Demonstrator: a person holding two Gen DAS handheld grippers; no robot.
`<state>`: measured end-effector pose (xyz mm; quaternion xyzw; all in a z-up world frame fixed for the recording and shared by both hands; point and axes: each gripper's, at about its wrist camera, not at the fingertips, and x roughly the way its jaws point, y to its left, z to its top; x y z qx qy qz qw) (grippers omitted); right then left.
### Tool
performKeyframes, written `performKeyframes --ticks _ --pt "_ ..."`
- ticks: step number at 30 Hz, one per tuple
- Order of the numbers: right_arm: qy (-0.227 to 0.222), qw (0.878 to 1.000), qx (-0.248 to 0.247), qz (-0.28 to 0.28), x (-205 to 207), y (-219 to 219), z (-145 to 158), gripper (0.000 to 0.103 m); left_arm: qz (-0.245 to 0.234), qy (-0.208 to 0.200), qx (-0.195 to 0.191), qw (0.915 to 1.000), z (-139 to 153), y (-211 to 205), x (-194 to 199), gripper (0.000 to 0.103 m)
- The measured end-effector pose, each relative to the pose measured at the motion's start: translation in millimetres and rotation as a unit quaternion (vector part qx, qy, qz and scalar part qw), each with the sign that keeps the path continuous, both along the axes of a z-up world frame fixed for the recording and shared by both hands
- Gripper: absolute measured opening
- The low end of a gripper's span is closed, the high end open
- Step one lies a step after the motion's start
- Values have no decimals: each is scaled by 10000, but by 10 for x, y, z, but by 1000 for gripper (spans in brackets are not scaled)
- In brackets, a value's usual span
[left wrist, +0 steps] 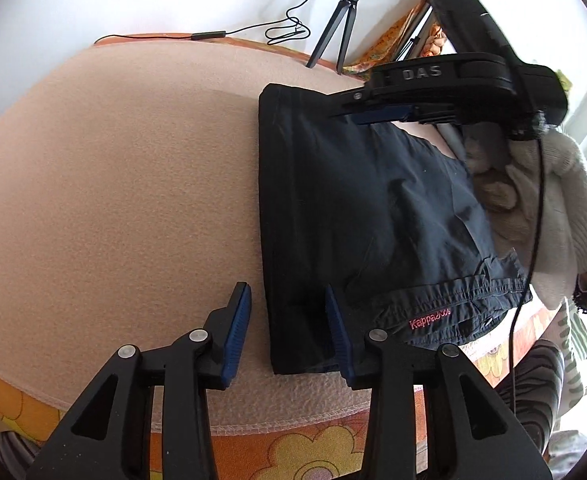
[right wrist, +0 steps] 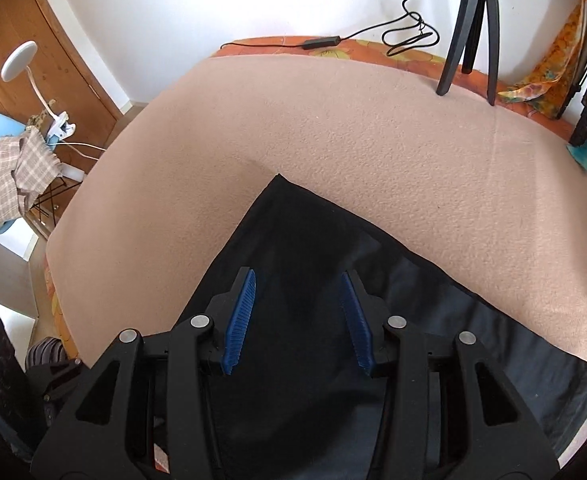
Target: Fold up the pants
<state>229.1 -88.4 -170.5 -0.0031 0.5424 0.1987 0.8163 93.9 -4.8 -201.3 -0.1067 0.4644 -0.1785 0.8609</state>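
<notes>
The black pants [left wrist: 357, 208] lie folded into a compact rectangle on the beige blanket [left wrist: 125, 184], with the waistband and a pink Kappa logo [left wrist: 429, 317] at the near right. My left gripper [left wrist: 289, 320] is open at the near left corner of the fold, its right finger over the fabric. My right gripper [left wrist: 377, 114] shows in the left wrist view over the far edge of the pants, held by a white-gloved hand [left wrist: 541, 208]. In the right wrist view, my right gripper [right wrist: 299, 312] is open and empty just above the black pants [right wrist: 317, 240].
A black tripod [right wrist: 469, 28] and a coiled cable [right wrist: 409, 32] stand at the far edge of the blanket [right wrist: 333, 120]. An orange flowered cover [left wrist: 293, 452] shows under the blanket. A blue chair with checked cloth [right wrist: 9, 168] and a wooden door are at the left.
</notes>
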Motion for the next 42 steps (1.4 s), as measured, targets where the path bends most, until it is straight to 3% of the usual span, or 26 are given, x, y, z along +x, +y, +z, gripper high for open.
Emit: performKeyframes --ticks 5,11,14,16,21,24,31,33,34,35,36,37,42 --pt "389 9989 191 -197 245 44 -202 47 315 233 -932 9949 -62 204 45 37" --pt "835 9953 216 -435 449 152 -312 52 179 321 -1399 9895 -81 186 53 34" --pt "964 9942 80 -477 458 246 -206 52 215 306 -1605 9863 -65 182 39 33" --pt "1097 9929 97 -455 411 309 -131 59 230 230 -1770 9837 -22 200 19 31" --pt "1324 9902 -336 -285 357 625 -145 62 42 -31 -1686 9857 111 107 -16 30" --pt "1432 9856 -849 -314 354 792 -264 62 42 -19 -1670 9860 121 92 -9 30" --pt "1328 9800 -1456 -283 298 1001 -422 63 -67 -99 -1536 9881 169 32 -51 30" --pt "1292 9801 -1481 -280 287 996 -413 45 -95 -150 -1394 9901 196 4 -75 30" --pt "1277 9807 -1449 -303 290 953 -394 38 -52 -144 -1330 9910 201 -1 -79 36" --pt "1306 9820 -1321 -345 299 897 -375 25 -26 -112 -1323 9911 202 -10 -81 41" --pt "1375 9837 -1085 -401 309 836 -358 14 22 -59 -1327 9911 194 -7 -80 53" --pt "1445 9845 -873 -475 312 776 -344 12 92 31 -1347 9908 174 1 -67 60" --pt "1309 9893 -334 -554 232 600 -200 6 366 589 -1722 9826 19 -8 21 60"
